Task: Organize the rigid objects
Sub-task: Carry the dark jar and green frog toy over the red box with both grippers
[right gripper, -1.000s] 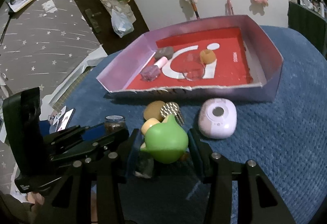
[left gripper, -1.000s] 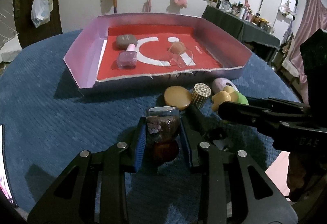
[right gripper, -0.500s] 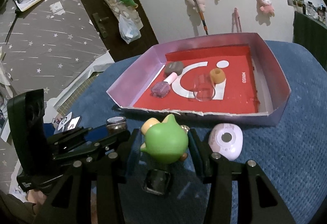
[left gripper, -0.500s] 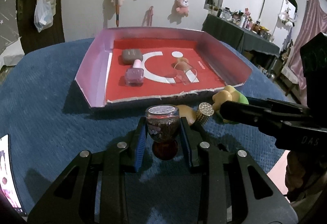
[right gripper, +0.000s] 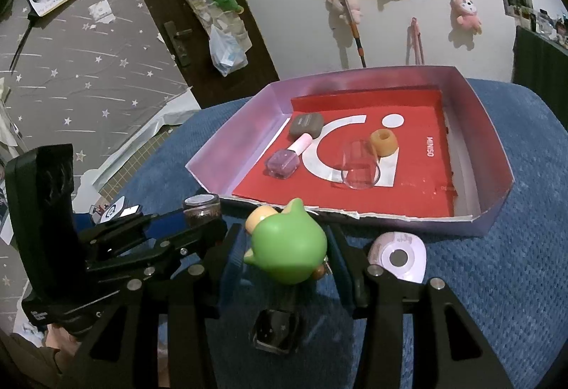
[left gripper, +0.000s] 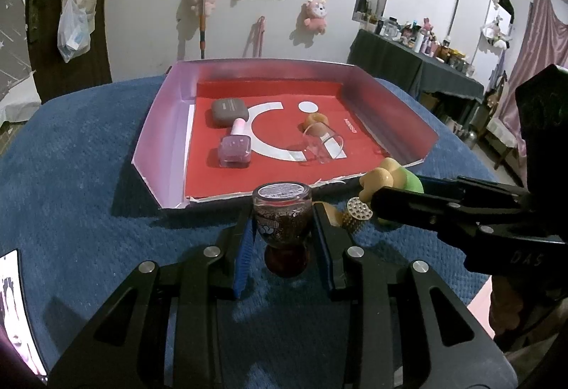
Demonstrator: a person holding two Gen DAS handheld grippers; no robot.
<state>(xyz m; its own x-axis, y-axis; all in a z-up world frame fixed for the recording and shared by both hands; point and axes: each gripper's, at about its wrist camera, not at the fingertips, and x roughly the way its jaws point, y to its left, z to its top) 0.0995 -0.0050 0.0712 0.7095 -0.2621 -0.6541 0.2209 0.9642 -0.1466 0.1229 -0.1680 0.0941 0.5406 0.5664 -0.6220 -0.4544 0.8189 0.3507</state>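
- Your left tool (left gripper: 282, 236) is clamped on a small dark glass jar (left gripper: 283, 229), lid up, held just short of the near edge of the tray (left gripper: 163, 126).
- Your right tool (right gripper: 284, 264) is clamped on a green toy figure (right gripper: 289, 248), also just short of the tray's near edge and to the right of the jar.
- Under the green toy, nearer to you than the tray, a small dark square bottle (right gripper: 277, 332) lies on the blue worktop (right gripper: 497, 282).
- A pale lilac round-cornered case (right gripper: 397, 255) rests on the worktop just right of the toy, close to the tray's near wall.
- Between your two tools, near the tray's front edge, sits a gold studded cap (left gripper: 356, 216) touching a tan disc (left gripper: 332, 211) that is mostly hidden.
- Inside the tray, on its red floor, a purple nail polish bottle (left gripper: 236, 149) lies on its side at the left, pink cap pointing away from you.
- A clear glass cup (left gripper: 321, 147) lies tipped over right of the polish, in the tray's middle.
- Just beyond the cup's base stands an orange ring-shaped piece (left gripper: 316, 122).
- At the tray's far left, a grey rounded case (left gripper: 229, 110) lies just beyond the polish cap.
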